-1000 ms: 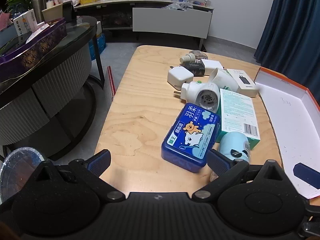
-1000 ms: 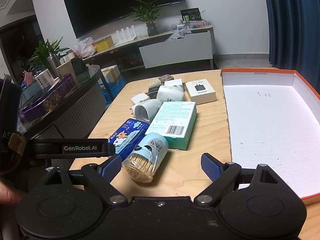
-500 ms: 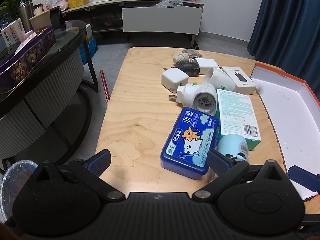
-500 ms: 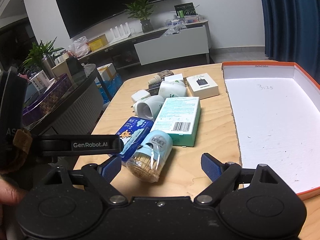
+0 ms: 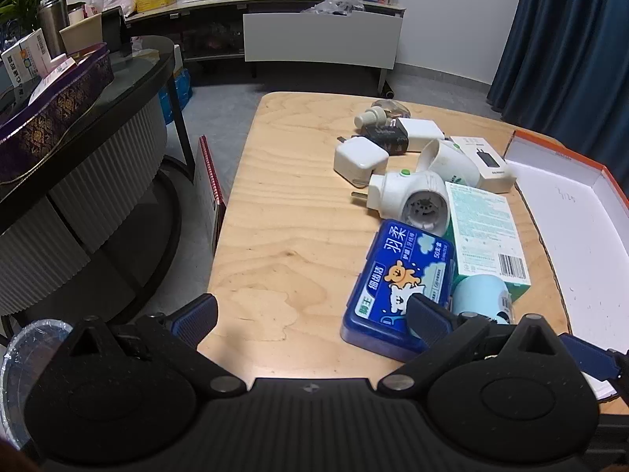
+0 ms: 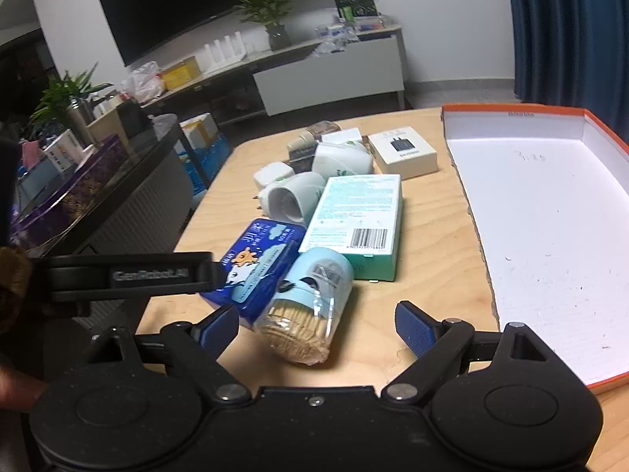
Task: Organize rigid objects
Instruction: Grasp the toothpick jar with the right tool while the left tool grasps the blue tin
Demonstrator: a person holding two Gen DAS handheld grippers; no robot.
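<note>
A heap of small items lies on the wooden table [image 5: 291,212]: a blue floss box [image 5: 397,287] [image 6: 255,263], a pale blue toothpick jar [image 6: 310,303] [image 5: 481,299] on its side, a teal carton [image 6: 357,216] [image 5: 485,232], white plug-in devices [image 5: 409,196] [image 6: 291,198], a white charger [image 5: 359,159] and a white charger box [image 6: 403,151] [image 5: 483,161]. My right gripper [image 6: 316,324] is open, its fingers either side of the jar's near end. My left gripper [image 5: 310,316] is open over the table's near edge, left of the floss box.
An open white box with orange rim [image 6: 550,212] [image 5: 582,216] takes up the table's right side. A dark round counter [image 5: 86,126] with a purple tray stands left of the table. A red-edged board [image 5: 210,188] leans between them. A TV cabinet [image 5: 322,41] stands behind.
The right gripper has come closer to the toothpick jar, which now sits between its fingers. The left gripper has drifted slightly; both stay open.
</note>
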